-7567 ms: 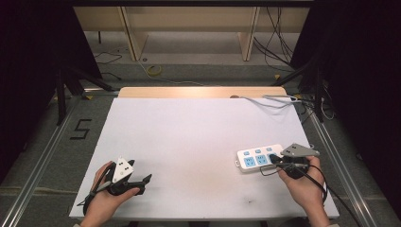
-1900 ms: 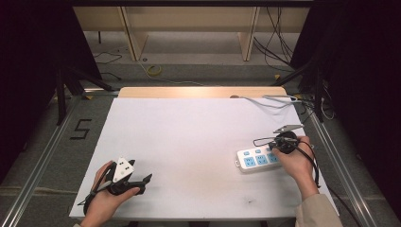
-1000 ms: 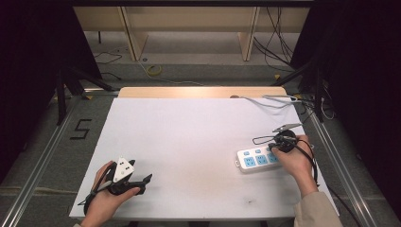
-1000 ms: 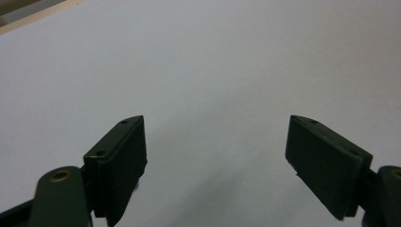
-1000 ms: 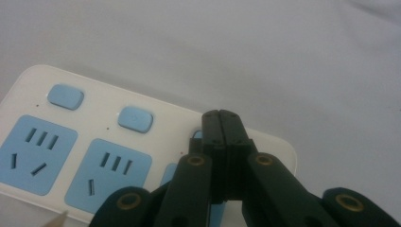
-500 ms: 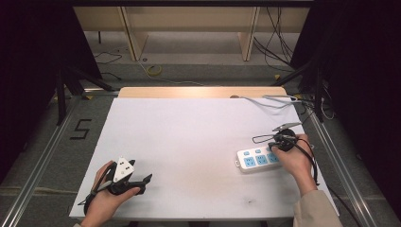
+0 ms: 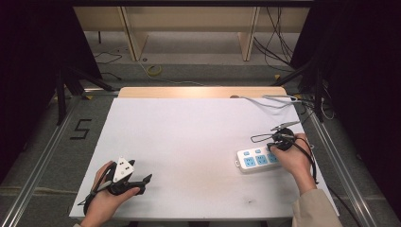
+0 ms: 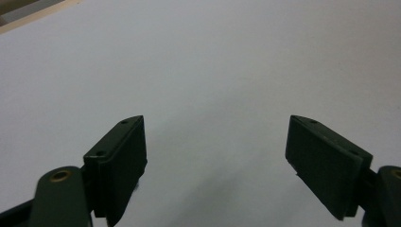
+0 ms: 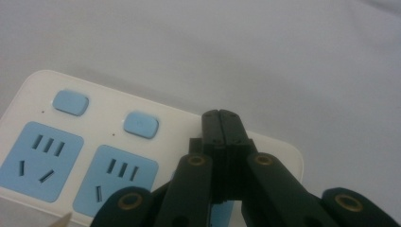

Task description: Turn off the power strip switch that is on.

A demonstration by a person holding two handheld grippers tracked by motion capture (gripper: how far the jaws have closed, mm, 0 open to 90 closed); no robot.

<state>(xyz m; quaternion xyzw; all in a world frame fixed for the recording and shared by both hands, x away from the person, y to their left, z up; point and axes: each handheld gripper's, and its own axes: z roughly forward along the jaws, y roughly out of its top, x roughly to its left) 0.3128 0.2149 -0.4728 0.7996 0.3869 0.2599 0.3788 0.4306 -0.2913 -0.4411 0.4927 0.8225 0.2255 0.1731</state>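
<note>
A: We start with the right gripper (image 7: 282, 140). In its own view the two black jaws are pressed flat together, with nothing between them, and their tips sit over the far edge of the power strip (image 9: 118, 156), about where a third blue button would be, beside the two blue buttons (image 9: 71, 102) we can see.

B: Agreed. We cannot tell whether the tips actually press down on the strip or just hover over it. From above, the right hand (image 7: 294, 158) comes in from the lower right, wrist bent, with the gripper tipped down onto the right end of the strip and its cable looping round the wrist.

A: And the left gripper (image 7: 124, 176)? We see its jaws wide apart, with only the bare white table (image 8: 213, 71) ahead of them, holding nothing. The left hand (image 7: 106, 196) rests at the near left corner of the table, gripper lying level.

B: The power strip (image 7: 257, 158) itself lies flat near the right edge, slanted a little, its white cord (image 7: 257, 100) running off toward the far right corner.

A: Against the earliest picture, we see the right hand has moved up and over the strip; it sat just beside the strip's right end then. Over the last second it holds the same pose. The left hand has not shifted at all.
</note>
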